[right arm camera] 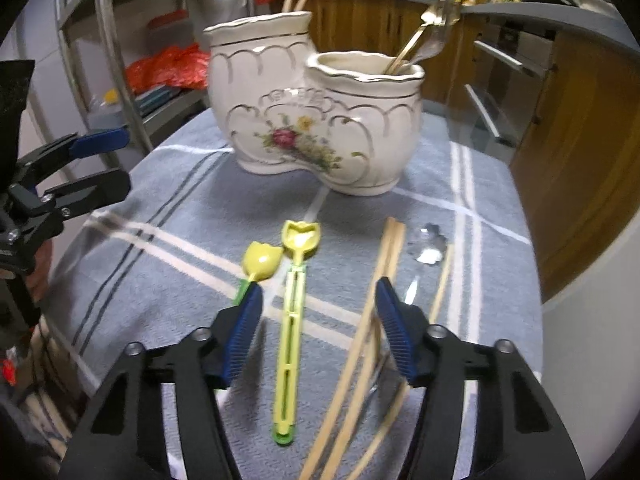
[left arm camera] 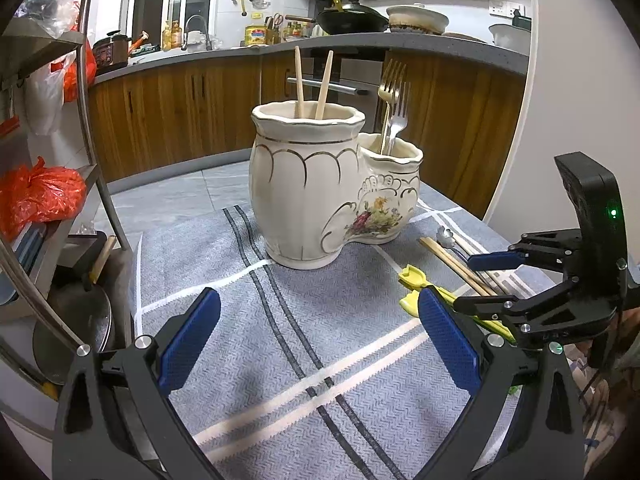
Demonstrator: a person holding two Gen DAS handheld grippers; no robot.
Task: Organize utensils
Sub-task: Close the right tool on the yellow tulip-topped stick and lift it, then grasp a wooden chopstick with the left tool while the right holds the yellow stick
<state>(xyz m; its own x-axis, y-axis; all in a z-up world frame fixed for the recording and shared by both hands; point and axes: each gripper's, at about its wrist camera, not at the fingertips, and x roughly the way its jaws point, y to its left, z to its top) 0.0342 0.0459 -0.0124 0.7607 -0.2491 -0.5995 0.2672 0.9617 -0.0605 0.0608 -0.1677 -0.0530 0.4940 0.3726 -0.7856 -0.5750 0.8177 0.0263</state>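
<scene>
A cream two-pot ceramic holder (left arm camera: 320,192) (right arm camera: 316,104) stands on a grey striped cloth (left arm camera: 280,320). Its tall pot holds two chopsticks (left arm camera: 312,84); its low pot holds two forks (left arm camera: 394,104) (right arm camera: 428,28). On the cloth lie two yellow tulip-shaped spoons (right arm camera: 294,300) (left arm camera: 416,280), several loose chopsticks (right arm camera: 368,332) (left arm camera: 460,268) and a small silver spoon (right arm camera: 428,248). My left gripper (left arm camera: 320,332) is open and empty, over the cloth in front of the holder. My right gripper (right arm camera: 318,320) is open, low over a yellow spoon and the chopsticks; it also shows in the left wrist view (left arm camera: 480,280).
A metal rack (left arm camera: 40,184) with red bags stands to the left, a pan lid (left arm camera: 76,320) below it. Wooden kitchen cabinets (left arm camera: 180,112) and a countertop with pots run behind. The table's right edge (right arm camera: 536,264) is close to the loose utensils.
</scene>
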